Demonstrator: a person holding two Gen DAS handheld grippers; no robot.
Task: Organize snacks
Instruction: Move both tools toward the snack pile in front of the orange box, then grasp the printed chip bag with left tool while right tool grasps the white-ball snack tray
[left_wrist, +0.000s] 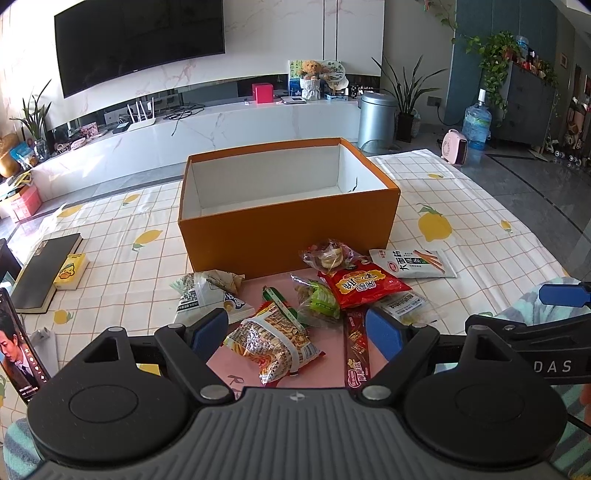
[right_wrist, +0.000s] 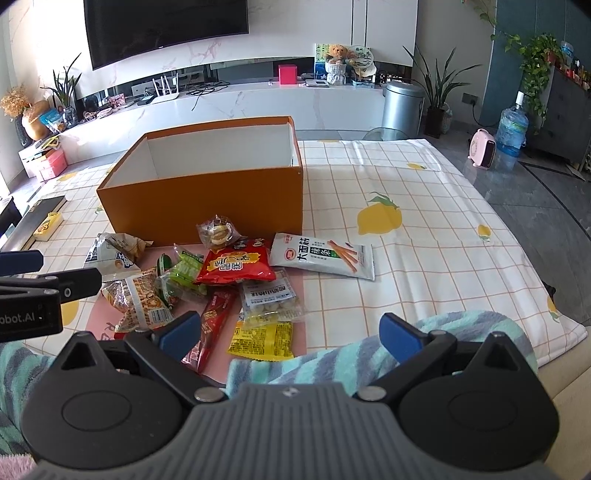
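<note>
Orange cardboard, white inside, makes the one open rectangular box on your lemon-print checked cloth. Crinkly foil and clear-plastic snack packets lie heaped just before its near wall: I count about ten, one flat white packet set slightly apart. Your left gripper and right gripper both stand spread wide, holding nothing.

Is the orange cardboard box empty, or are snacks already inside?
Empty as far as visible: the orange cardboard box shows bare white inner walls; its floor near the front wall is hidden.
</note>
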